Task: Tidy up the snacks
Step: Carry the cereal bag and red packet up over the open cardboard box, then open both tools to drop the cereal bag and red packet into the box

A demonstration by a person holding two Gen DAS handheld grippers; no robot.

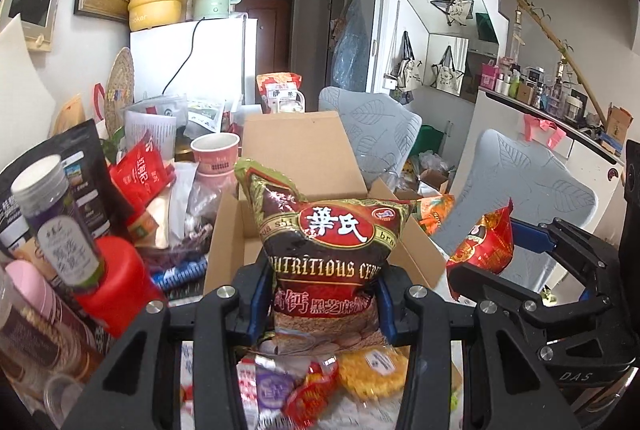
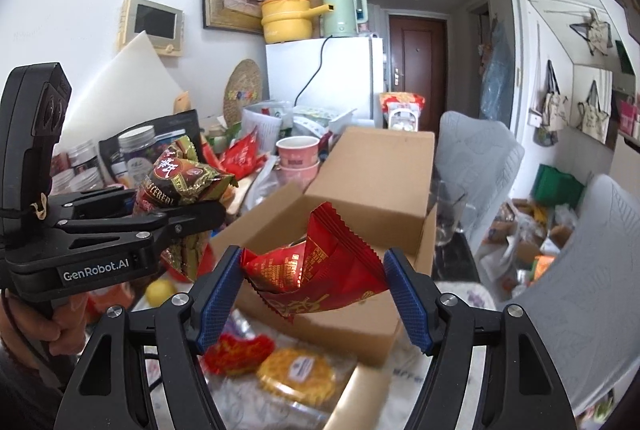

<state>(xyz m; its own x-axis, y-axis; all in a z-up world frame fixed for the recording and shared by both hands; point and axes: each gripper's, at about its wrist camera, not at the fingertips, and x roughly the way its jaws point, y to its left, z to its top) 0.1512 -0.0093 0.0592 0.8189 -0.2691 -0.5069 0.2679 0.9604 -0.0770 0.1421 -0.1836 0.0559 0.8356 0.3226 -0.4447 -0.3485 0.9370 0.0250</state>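
Observation:
My left gripper (image 1: 322,304) is shut on a dark red cereal bag (image 1: 326,250) and holds it upright in front of the open cardboard box (image 1: 224,230). The bag also shows in the right wrist view (image 2: 176,182), at the left. My right gripper (image 2: 314,280) is shut on a red snack packet (image 2: 320,270) and holds it over the box's near side (image 2: 360,318). In the left wrist view the right gripper (image 1: 496,258) holds that red packet (image 1: 486,244) to the right of the box.
Loose snacks lie below on the table: a yellow round pack (image 2: 298,372) and a small red pack (image 2: 238,350). Jars (image 1: 56,222), bags and pink cups (image 1: 214,154) crowd the left. Grey chairs (image 2: 478,158) stand right of the box. A white fridge (image 1: 192,62) is behind.

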